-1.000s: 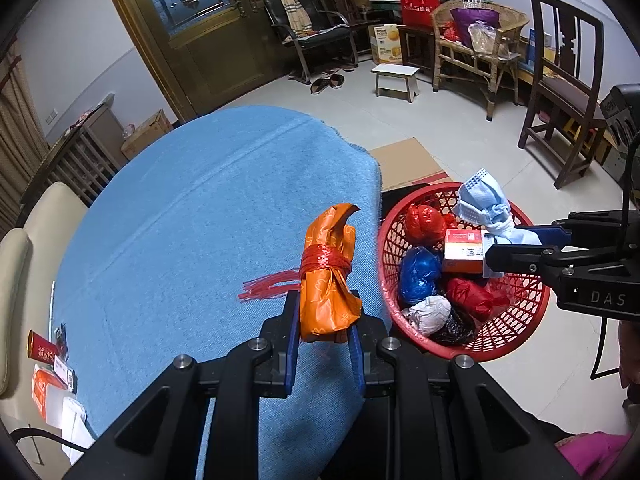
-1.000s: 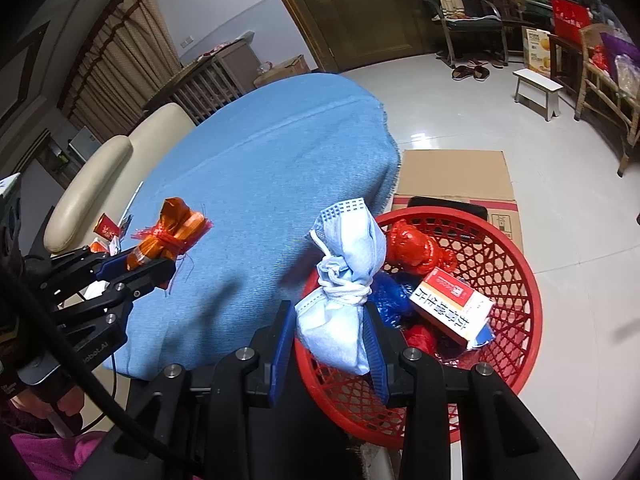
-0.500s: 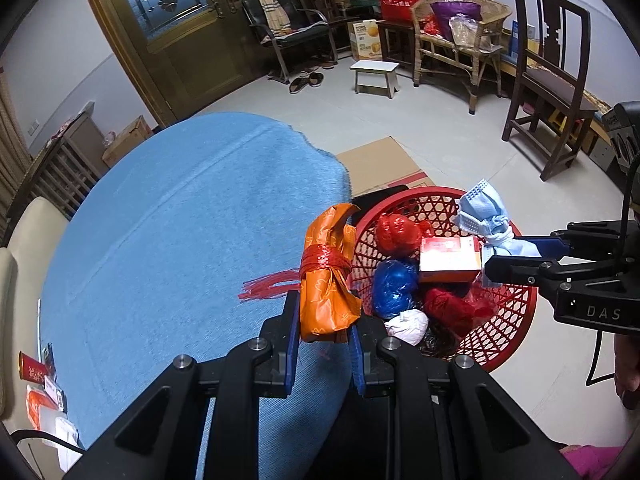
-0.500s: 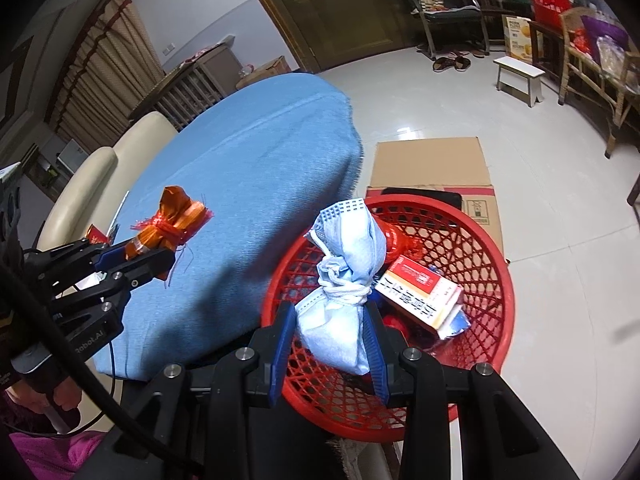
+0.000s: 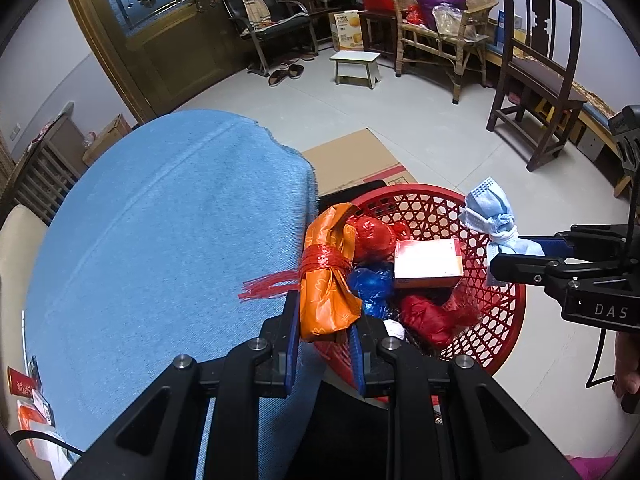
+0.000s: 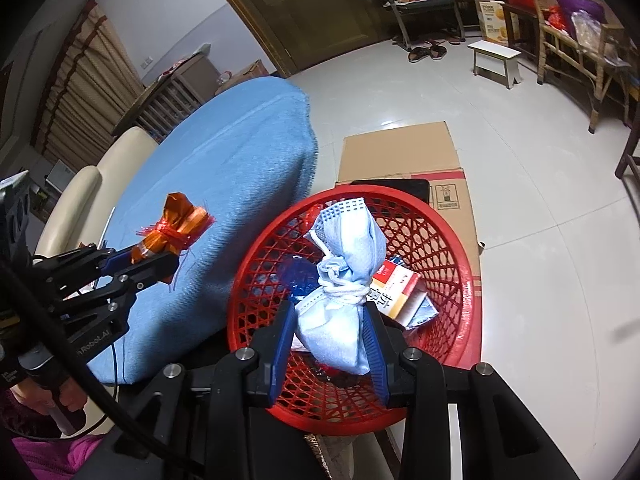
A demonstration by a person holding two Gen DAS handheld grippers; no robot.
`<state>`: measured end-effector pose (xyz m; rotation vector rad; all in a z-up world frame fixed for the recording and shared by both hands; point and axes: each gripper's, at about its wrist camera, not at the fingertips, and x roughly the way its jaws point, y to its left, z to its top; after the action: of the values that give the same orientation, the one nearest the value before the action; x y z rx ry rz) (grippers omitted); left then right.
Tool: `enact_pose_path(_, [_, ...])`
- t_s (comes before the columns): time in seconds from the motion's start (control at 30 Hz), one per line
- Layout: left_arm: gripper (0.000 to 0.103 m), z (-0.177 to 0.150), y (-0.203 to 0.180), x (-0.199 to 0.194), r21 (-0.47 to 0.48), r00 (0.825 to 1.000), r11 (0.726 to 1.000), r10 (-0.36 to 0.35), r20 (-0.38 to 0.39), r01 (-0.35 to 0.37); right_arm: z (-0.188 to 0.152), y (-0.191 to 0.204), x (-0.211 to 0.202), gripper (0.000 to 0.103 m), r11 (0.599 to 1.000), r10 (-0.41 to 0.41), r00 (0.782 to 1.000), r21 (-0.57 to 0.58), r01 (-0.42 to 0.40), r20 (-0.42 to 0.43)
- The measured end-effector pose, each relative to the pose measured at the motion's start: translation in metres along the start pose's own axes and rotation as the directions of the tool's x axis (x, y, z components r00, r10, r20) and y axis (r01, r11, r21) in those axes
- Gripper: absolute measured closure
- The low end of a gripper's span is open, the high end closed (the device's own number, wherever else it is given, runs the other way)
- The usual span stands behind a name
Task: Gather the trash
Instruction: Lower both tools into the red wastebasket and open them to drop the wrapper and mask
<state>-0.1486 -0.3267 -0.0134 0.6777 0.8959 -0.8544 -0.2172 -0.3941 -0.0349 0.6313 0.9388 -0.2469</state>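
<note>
My left gripper is shut on an orange plastic bundle tied with red string, held at the table's right edge beside the red mesh basket. It also shows in the right wrist view. My right gripper is shut on a knotted blue face mask, held above the basket. The mask also shows in the left wrist view. The basket holds a red-and-white box, red wads and a blue wad.
A blue cloth covers the table. Flat cardboard lies on the floor behind the basket. A dark wooden chair, a wicker seat and a white stool stand further back. Small packets lie at the table's left edge.
Both grippers have moved right toward the basket with their loads. The orange bundle is now at the basket's rim and the mask is over the basket's inside.
</note>
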Motion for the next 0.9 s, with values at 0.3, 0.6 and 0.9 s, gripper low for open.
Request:
enact_pose_path(0.3, [0.079, 0.003, -0.006, 0.011, 0.005, 0.999, 0.999, -0.035, -0.023, 0.035, 0.000, -0.010, 0.003, 0.065, 1.000, 0.003, 1.000, 0.024, -0.002, -0.010])
enact_pose_path(0.6, [0.079, 0.006, -0.009, 0.022, 0.005, 0.999, 0.999, -0.034, -0.036, 0.034, -0.001, -0.016, 0.007, 0.065, 1.000, 0.005, 1.000, 0.031, -0.005, -0.017])
enact_pose_path(0.9, [0.079, 0.005, -0.004, 0.021, -0.033, 0.993, 0.993, -0.115, -0.013, 0.114, -0.001, -0.017, 0.010, 0.065, 0.999, 0.004, 1.000, 0.032, -0.003, -0.023])
